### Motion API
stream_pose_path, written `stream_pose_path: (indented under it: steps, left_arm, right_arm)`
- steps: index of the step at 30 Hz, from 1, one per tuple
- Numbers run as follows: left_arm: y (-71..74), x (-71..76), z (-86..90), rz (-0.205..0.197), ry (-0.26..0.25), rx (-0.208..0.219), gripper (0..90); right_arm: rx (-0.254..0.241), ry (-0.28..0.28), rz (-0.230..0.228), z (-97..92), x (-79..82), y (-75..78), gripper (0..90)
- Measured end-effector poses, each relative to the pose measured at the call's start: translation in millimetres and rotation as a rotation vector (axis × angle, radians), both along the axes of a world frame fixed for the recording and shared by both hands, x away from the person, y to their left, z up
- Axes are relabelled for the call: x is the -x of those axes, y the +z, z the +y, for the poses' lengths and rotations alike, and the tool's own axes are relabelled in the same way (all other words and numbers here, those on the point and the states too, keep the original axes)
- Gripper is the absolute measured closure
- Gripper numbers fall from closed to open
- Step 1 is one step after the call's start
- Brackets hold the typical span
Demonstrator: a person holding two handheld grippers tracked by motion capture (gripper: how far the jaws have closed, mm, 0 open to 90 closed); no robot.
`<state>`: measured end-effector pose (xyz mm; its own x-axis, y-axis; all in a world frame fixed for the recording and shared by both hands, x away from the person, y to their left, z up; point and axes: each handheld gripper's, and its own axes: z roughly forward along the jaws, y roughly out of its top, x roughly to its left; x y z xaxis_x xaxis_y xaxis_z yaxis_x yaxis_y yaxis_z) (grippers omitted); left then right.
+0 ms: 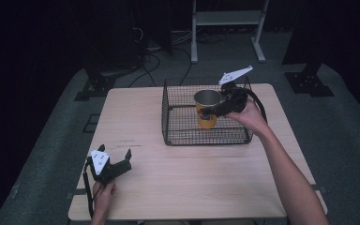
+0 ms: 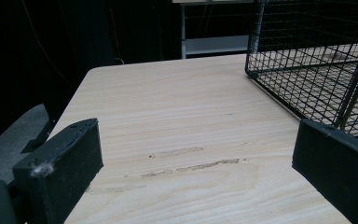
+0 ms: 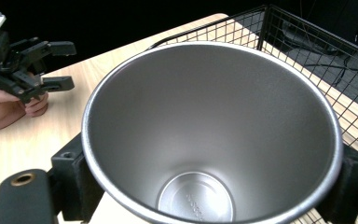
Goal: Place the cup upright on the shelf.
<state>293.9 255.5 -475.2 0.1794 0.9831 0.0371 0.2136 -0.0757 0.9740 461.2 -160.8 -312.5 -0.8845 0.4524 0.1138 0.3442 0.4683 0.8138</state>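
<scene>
Two jaws of the right gripper (image 1: 214,110) clenched the steel cup (image 1: 206,108) upright inside the wire basket (image 1: 178,136), near its three o'clock side. The left gripper (image 1: 122,161) rested released at seven o'clock on the table (image 1: 192,178). Keeping the cup level and clear of the basket rim seemed wise.

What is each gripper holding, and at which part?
The right gripper clamps the yellow cup by its sides, below the rim. The left gripper holds nothing.
</scene>
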Motion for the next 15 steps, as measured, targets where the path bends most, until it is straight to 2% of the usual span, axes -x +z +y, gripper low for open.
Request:
stream_pose_path:
  steps: [15]
  left_arm:
    - [0.0, 0.1, 0.3, 0.0, -0.001, 0.002, 0.8]
  right_arm:
    - [-0.006, -0.038, 0.042, 4.3, -29.9, -16.2, 13.1]
